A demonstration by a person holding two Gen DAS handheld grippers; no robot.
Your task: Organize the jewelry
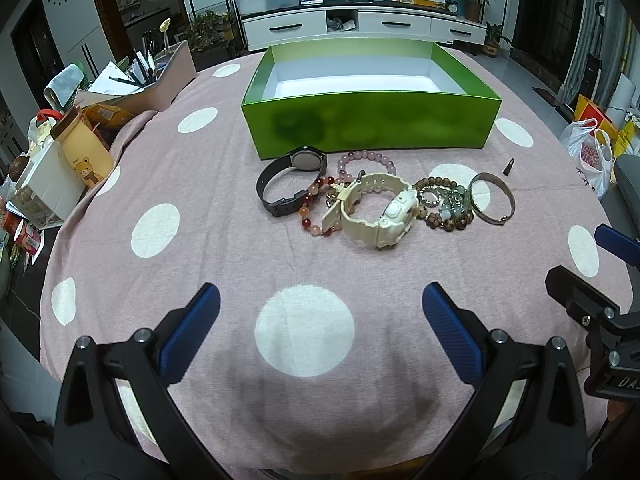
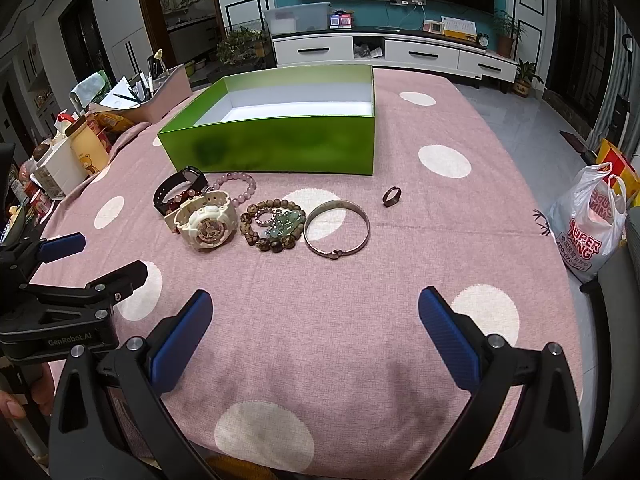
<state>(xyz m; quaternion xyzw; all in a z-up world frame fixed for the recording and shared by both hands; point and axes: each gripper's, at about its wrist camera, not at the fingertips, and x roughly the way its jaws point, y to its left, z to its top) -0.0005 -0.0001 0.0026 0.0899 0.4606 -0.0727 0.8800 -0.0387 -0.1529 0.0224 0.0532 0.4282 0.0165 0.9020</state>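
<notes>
Both hand-held grippers (image 1: pixel 320 332) (image 2: pixel 316 336) wide, empty, hovering.

"GenRobot.AI" on left gripper (image 2: pixel 60 248), "SUPER" on white plastic bag (image 2: pixel 588 224)

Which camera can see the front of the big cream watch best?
The right wrist view. There the chunky cream plastic watch turns its round dial toward the camera, unobstructed. In the left wrist view the same watch lies side-on, showing only its strap and case edge with buttons, dial hidden.

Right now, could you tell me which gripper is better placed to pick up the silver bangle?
Right, probably. The bangle lies at the pile's right end, nearly straight ahead of the open right gripper; the left gripper faces the watches.
</notes>
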